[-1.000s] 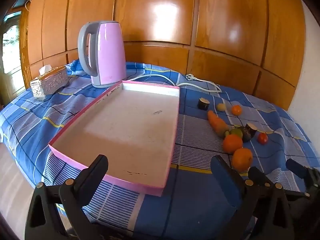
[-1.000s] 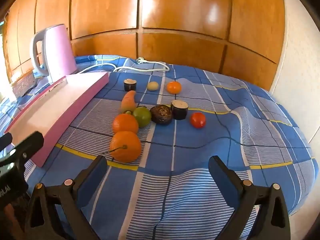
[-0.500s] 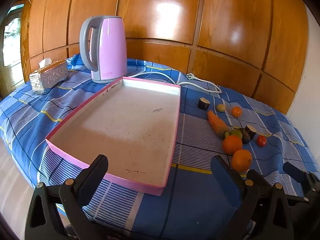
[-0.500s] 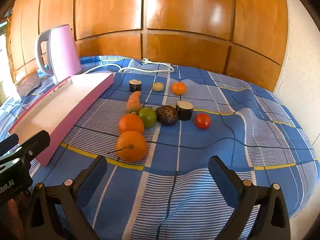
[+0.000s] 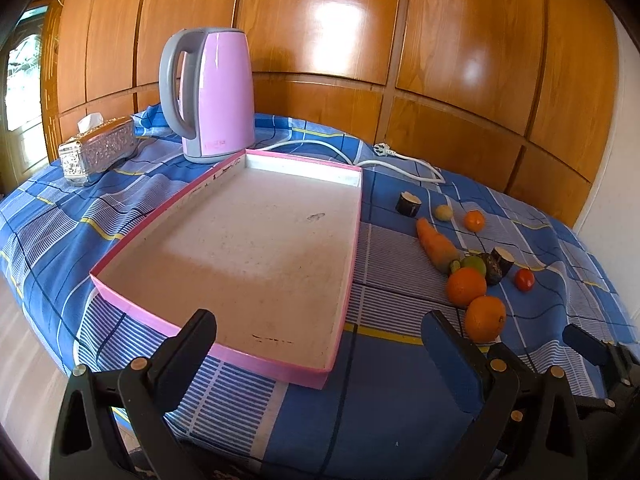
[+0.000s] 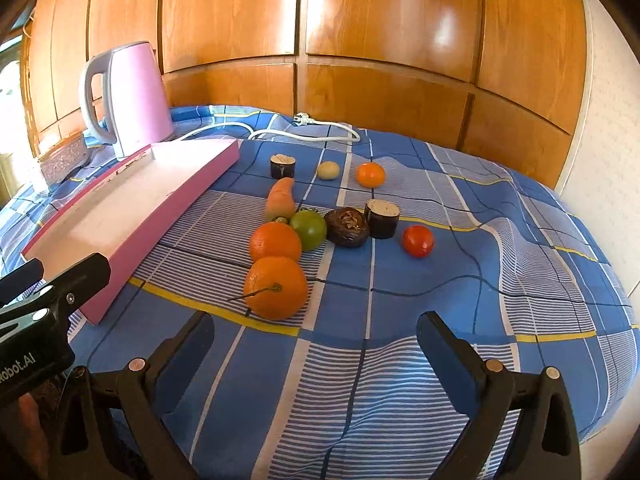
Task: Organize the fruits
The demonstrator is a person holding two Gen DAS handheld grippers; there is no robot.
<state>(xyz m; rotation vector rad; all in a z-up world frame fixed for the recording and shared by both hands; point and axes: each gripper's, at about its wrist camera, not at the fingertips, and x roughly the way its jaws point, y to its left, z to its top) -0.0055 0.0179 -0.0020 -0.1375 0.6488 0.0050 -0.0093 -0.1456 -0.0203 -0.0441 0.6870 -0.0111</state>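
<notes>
A shallow pink tray (image 5: 344, 264) with a bare white floor lies on the blue checked cloth, straight ahead of my open left gripper (image 5: 318, 344). To its right lie several fruits: two oranges (image 5: 485, 319) (image 5: 466, 286), a carrot (image 5: 437, 244), a green fruit (image 5: 474, 263) and a red tomato (image 5: 524, 279). In the right wrist view the nearest orange (image 6: 276, 287) sits just beyond my open right gripper (image 6: 316, 344), slightly left of its centre. Behind it are a second orange (image 6: 275, 242), the green fruit (image 6: 309, 229), a dark brown fruit (image 6: 347, 227) and the tomato (image 6: 418, 241). The pink tray (image 6: 176, 204) runs along the left.
A pink electric kettle (image 5: 212, 94) stands behind the tray, its white cord and plug (image 5: 384, 148) trailing right. A silver tissue box (image 5: 98, 148) sits far left. Two dark cut pieces (image 6: 282, 165) (image 6: 382, 218), a small yellow fruit (image 6: 329, 170) and a small orange (image 6: 371, 175) lie farther back. Wooden panels close the back.
Both grippers have risen and tilted a little; the table and fruits sit slightly lower and farther in view. Nothing on the table has moved.
</notes>
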